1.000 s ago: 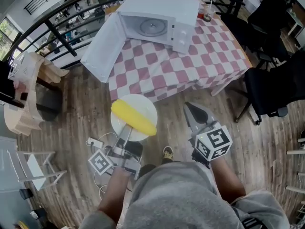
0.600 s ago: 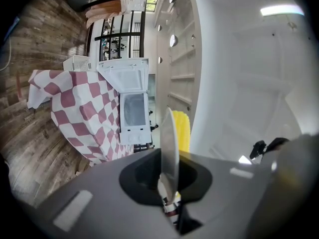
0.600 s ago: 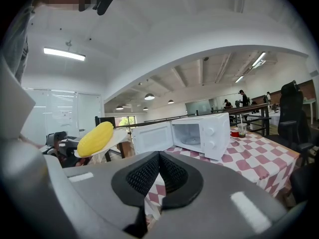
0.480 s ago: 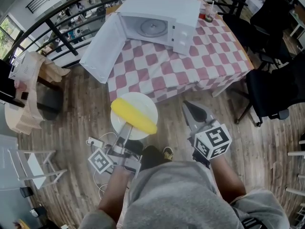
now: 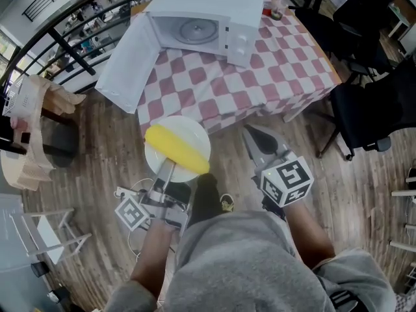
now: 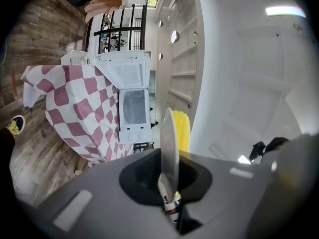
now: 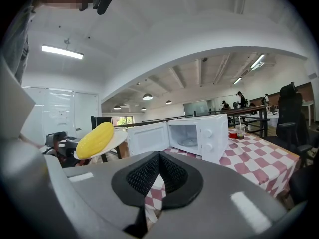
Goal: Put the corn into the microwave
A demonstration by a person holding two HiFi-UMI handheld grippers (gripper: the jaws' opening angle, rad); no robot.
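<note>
1. Corn (image 5: 177, 149) lies as one yellow cob slanting across a white plate (image 5: 192, 129). The plate is carried in the air above the wooden floor (image 5: 97, 155), just short of the near edge of the worktop.
2. The left hand-held gripper (image 5: 167, 168) is clamped on the plate's near rim. In the left gripper view the plate stands edge-on between the jaws, with the cob showing on its right side.
3. The right hand-held gripper (image 5: 251, 132) has its jaws together with nothing between them. It is held beside the plate, apart from it, and points towards the worktop.
4. A white microwave (image 5: 205, 15) stands on the red-and-white checked worktop (image 5: 286, 64). Its door (image 5: 127, 64) hangs wide open on the left and reaches out past the worktop's edge. The round turntable (image 5: 194, 30) shows inside the cavity.
5. A cup (image 5: 276, 8) with a straw stands just beside the microwave, at the far side of the worktop.
6. A black chair (image 5: 374, 106) stands to the right of the worktop.
7. One shoe (image 5: 226, 203) shows on the floor between the two grippers, just above the person's grey top (image 5: 240, 259).
</note>
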